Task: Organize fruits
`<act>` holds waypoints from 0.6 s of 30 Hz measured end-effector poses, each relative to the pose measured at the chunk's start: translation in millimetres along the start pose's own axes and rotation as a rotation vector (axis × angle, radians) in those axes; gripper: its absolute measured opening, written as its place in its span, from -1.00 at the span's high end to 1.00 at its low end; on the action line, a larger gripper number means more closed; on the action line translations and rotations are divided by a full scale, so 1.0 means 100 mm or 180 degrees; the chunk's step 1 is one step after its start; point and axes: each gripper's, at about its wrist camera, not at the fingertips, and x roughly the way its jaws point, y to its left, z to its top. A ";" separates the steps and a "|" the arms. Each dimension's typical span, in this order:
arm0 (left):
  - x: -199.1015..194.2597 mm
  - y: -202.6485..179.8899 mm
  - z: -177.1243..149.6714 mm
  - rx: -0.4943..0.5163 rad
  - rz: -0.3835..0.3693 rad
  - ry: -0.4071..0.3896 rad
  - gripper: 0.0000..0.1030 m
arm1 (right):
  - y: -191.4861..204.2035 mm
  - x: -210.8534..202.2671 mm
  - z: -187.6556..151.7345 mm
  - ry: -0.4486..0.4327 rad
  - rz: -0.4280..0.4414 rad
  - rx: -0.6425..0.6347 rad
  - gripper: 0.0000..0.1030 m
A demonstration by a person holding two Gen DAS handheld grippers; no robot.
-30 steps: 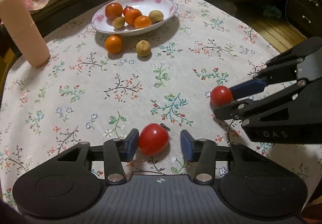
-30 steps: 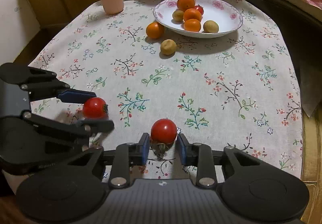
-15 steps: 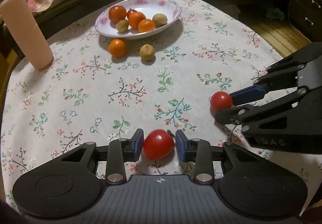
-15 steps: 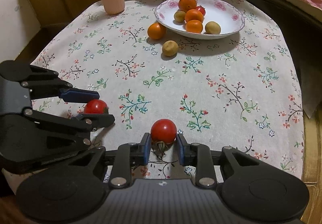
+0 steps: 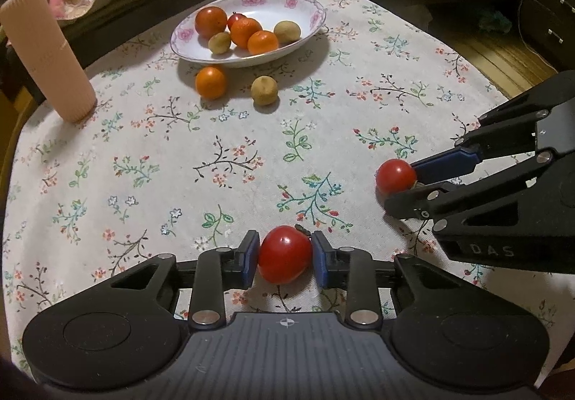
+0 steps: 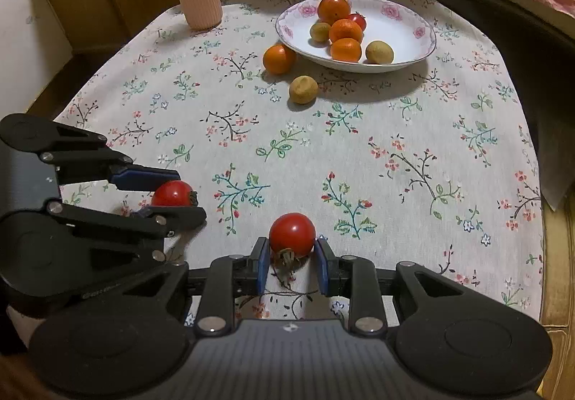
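While the white floral-rimmed oval dish point(image 5: 316, 14) holds oranges and small tan fruits, the left gripper point(image 5: 285, 252) pinches a round red tomato point(image 5: 285, 254) between blue pads, well short of that dish. The right gripper point(image 6: 291, 258) likewise clamps a second red tomato point(image 6: 291, 234), equally far from it.

low wrist views, facing shared plate point(image 5: 248, 57)

Four oranges point(image 5: 211, 82), three tomatoes point(image 5: 285, 254), three longans point(image 5: 264, 90).
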 end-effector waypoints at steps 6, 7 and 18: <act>-0.03 0.00 0.04 -0.0007 0.0006 -0.0059 0.24 | 0.01 -0.01 0.03 -0.0038 0.0003 -0.0005 0.42; -0.03 0.01 0.05 -0.0012 0.0007 -0.0067 0.24 | 0.01 -0.02 0.04 -0.0046 0.0008 -0.0004 0.42; -0.06 0.03 0.14 -0.0066 0.0015 -0.0135 0.24 | 0.00 -0.08 0.16 -0.0156 0.0035 0.0032 0.43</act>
